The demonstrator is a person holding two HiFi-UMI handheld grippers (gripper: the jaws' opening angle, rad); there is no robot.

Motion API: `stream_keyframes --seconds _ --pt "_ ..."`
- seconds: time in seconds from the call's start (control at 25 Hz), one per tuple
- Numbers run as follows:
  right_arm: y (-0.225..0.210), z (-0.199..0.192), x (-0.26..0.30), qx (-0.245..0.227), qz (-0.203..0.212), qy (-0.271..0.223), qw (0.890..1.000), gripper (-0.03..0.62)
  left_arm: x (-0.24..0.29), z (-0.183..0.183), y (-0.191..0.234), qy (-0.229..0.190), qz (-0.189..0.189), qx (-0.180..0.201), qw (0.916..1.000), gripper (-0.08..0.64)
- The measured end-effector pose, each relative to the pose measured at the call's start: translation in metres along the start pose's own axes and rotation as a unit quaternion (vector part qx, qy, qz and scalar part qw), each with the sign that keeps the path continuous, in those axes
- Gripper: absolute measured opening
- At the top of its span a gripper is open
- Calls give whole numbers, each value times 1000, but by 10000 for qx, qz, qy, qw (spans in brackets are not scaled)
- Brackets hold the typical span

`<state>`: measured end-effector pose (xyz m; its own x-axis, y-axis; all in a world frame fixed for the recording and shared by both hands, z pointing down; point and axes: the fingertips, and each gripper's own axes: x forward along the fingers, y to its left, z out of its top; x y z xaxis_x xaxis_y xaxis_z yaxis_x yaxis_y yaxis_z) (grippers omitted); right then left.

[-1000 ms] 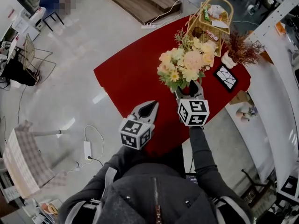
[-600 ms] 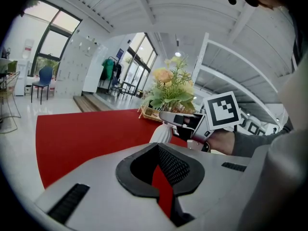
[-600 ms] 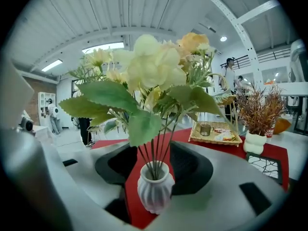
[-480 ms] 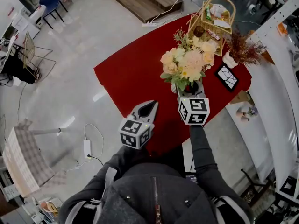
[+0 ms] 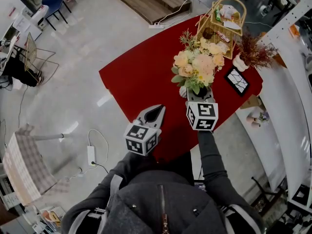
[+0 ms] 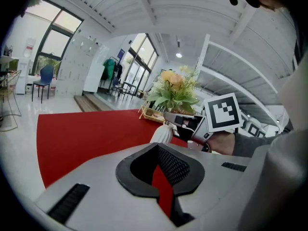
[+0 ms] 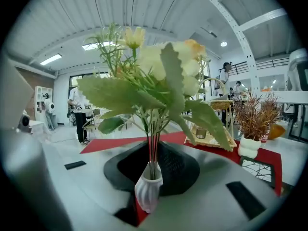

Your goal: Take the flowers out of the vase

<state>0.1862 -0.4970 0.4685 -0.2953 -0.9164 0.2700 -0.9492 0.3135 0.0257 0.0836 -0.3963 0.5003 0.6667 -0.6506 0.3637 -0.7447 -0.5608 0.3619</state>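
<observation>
A bouquet of cream and peach flowers [image 5: 197, 67] stands in a small white ribbed vase [image 5: 183, 90] on the red table [image 5: 139, 77]. My right gripper [image 5: 200, 93] is at the stems just above the vase mouth. In the right gripper view the jaws are closing and the thin stems [image 7: 153, 153] run up between them, pinched together over the vase [image 7: 148, 191]. My left gripper [image 5: 159, 109] hangs over the table's near edge, left of the vase, shut on nothing. The left gripper view shows the bouquet [image 6: 173, 88], the vase [image 6: 161, 134] and the right gripper [image 6: 177, 120] off to its right.
A wicker basket [image 5: 222, 18] with small items stands behind the bouquet. A white pot of dried reddish twigs [image 5: 251, 52] and a dark patterned tile [image 5: 236, 81] lie to the right. A white counter [image 5: 287, 111] runs along the right. Chairs and cables occupy the floor at left.
The right jaws have closed in on the stems. The bouquet has drawn together and shifted right, more upright. The left gripper has not moved.
</observation>
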Motion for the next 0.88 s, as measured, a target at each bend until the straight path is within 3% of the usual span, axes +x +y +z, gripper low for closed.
stream_keyframes --seconds 0.36,0.88 --pt "-4 6 -4 -140 -98 -114 9998 31 2 0 -3 -18 -32 -3 10000 6" --pt "-9 42 -18 39 -215 -445 9988 31 -5 7 -9 -170 -125 38 9998 6"
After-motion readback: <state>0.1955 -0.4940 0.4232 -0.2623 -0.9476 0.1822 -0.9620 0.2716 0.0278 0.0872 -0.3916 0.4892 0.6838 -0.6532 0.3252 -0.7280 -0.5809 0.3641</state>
